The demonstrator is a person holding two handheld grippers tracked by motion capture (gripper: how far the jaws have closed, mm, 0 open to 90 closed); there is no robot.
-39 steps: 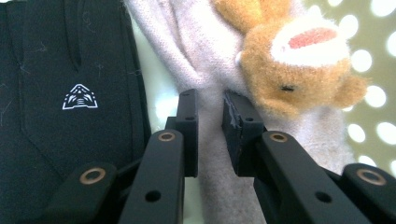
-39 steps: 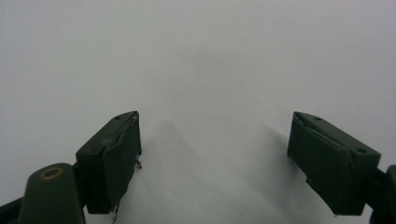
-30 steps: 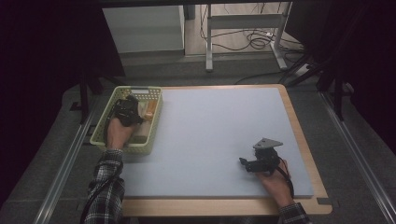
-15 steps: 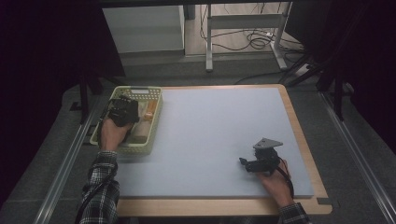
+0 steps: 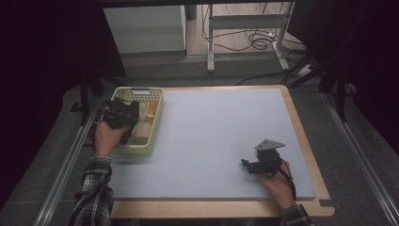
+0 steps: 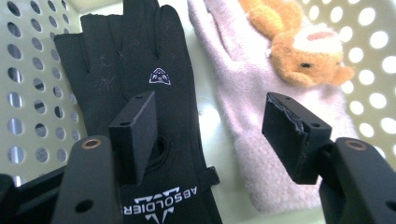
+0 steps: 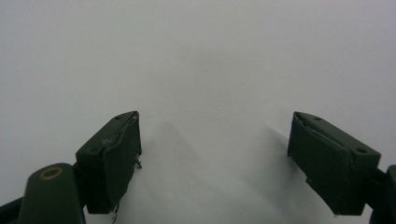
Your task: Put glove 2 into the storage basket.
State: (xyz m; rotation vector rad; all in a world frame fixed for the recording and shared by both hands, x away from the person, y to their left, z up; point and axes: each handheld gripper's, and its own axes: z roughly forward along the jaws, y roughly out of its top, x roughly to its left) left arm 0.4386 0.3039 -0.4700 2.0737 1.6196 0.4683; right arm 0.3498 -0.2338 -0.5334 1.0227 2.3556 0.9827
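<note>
A glossy perforated plastic basket [image 6: 28,93] is seen; the black glove [image 6: 140,70] looks smooth-knit, the pink glove [image 6: 252,107] fleecy, the bear [image 6: 299,51] plush, the bench [image 5: 226,136] matt.

A basket [image 5: 153,123] sits at the table's [image 5: 226,141] far left corner, with a fingerless glove [image 6: 135,79], a knitted glove [image 6: 252,121] beside it and a plush toy [image 6: 299,51] inside. The right gripper [image 5: 245,165] rests near the table's near right corner.
</note>
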